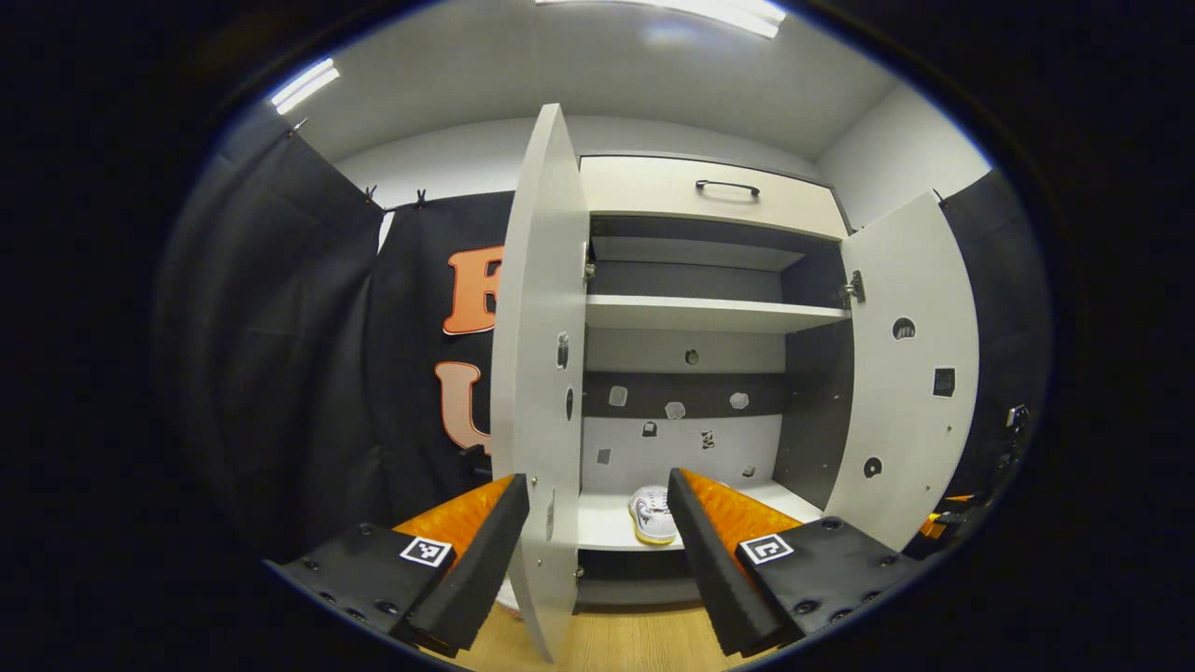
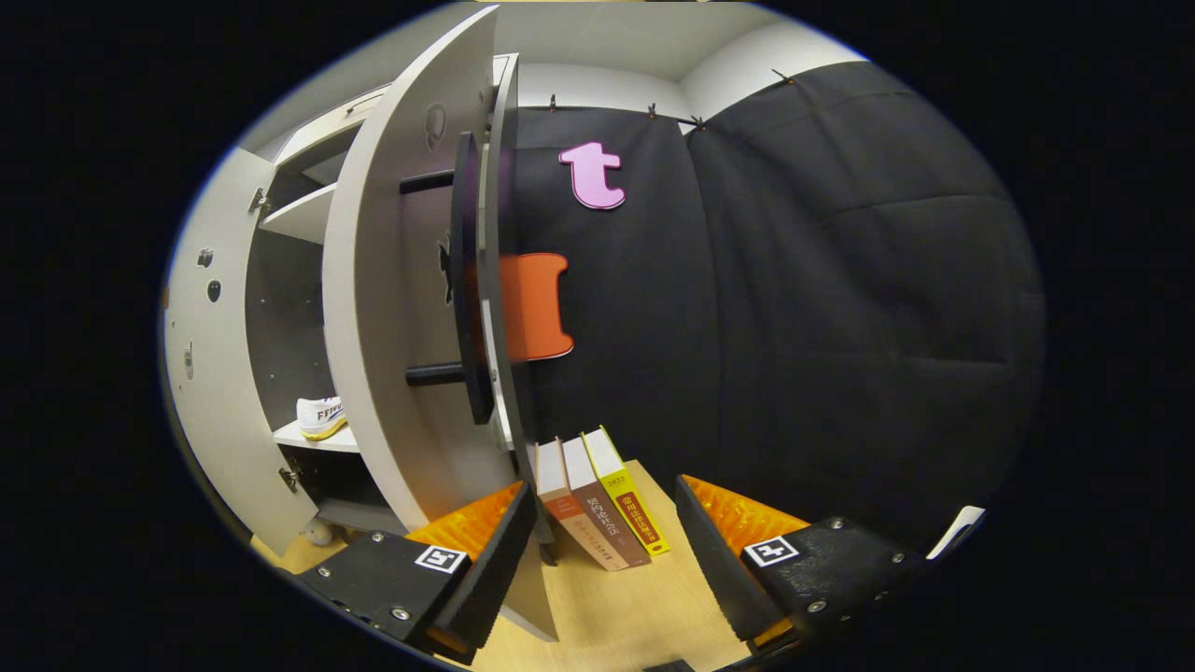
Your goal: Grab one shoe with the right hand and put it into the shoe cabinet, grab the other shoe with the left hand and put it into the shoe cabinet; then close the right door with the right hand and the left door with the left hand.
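Note:
The shoe cabinet point(image 1: 709, 313) stands open with both doors swung out. A white shoe point(image 1: 653, 515) rests on its bottom shelf, toe towards me, and its heel end point(image 2: 322, 416) peeks out in the right gripper view. My left gripper point(image 1: 597, 481) is open, and the left door point(image 1: 541, 373) stands edge-on between its fingers, nearer the left one. The right door point(image 1: 906, 373) hangs open at the right. My right gripper point(image 2: 605, 485) is open and holds nothing. The right door point(image 2: 392, 308) with its dark bar handle point(image 2: 467, 280) rises just beside that gripper's left finger.
Three books point(image 2: 597, 504) lean against the black cloth wall on the wooden floor point(image 2: 644, 607), right behind the right door. A drawer with a dark handle point(image 1: 726, 187) tops the cabinet. A small pale thing point(image 2: 317, 532) lies on the floor at the cabinet's base.

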Motion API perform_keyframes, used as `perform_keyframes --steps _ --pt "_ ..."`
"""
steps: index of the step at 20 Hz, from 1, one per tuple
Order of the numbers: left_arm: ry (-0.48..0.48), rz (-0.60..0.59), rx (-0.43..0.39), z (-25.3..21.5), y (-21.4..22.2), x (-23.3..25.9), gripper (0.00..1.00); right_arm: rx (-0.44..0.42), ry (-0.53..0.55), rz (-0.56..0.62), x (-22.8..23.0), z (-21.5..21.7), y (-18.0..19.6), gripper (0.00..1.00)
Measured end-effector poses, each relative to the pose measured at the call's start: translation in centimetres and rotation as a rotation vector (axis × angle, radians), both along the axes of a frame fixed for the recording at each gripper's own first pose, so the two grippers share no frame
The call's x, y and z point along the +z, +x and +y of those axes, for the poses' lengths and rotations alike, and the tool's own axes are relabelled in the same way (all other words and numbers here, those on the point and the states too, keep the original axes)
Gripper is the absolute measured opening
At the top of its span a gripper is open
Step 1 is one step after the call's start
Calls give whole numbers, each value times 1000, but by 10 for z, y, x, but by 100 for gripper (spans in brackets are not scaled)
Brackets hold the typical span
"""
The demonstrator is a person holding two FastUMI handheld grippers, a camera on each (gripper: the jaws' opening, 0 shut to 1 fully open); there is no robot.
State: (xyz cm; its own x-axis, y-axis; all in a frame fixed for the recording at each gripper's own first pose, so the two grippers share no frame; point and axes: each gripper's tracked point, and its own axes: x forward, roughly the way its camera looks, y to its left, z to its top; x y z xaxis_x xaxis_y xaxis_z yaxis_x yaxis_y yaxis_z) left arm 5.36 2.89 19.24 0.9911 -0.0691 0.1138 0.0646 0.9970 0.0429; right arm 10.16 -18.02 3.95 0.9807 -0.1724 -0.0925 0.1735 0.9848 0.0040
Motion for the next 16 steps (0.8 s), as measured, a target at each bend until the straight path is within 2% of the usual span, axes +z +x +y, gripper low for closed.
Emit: perform_keyframes --steps 4,5,6,9,15,16 --pt "11 14 8 12 0 -5 96 14 16 8 -2 4 3 91" --pt "8 17 4 10 1 -6 96 15 13 8 -1 7 2 99" --pt "4 19 -2 9 2 -6 94 18 4 9 -1 8 3 89" --pt "-3 24 -24 7 1 -7 94 26 -2 10 0 17 1 89" --pt "3 36 -51 6 6 -10 96 100 9 21 -4 52 7 89" --pt "1 40 -52 6 7 -11 94 116 12 25 -5 60 9 89"
